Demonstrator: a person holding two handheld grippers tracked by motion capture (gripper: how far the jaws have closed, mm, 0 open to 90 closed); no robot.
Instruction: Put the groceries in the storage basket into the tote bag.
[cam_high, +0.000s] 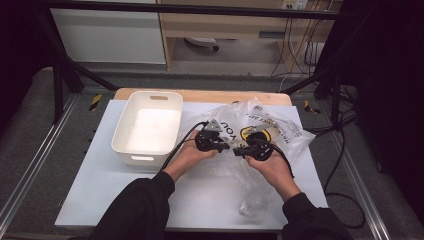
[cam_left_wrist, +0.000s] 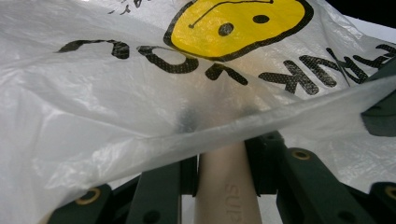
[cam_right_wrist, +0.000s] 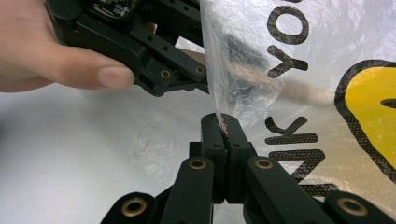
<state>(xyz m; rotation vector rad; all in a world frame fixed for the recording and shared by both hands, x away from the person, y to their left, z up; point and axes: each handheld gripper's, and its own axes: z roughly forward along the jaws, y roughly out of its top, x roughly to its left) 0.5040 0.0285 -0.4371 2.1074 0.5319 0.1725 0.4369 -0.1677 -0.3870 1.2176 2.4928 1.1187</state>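
The right gripper (cam_right_wrist: 223, 123) had its jaws pressed fully together, pinching an edge of the thin plastic bag (cam_right_wrist: 299, 70), whose sheet rose from the jaw tips. The left gripper (cam_left_wrist: 219, 161) stood partly closed around a beige wooden handle (cam_left_wrist: 223, 186) that ran up between its jaws and under the bag. The bag lay just beyond both jaws, near a white bin (cam_high: 148, 127) on the table (cam_high: 90, 190).

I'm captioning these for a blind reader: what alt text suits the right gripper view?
The right tongs, shut, pinch the edge of a clear plastic bag with a yellow face print. Opposite, a hand holds the left tongs at the bag.
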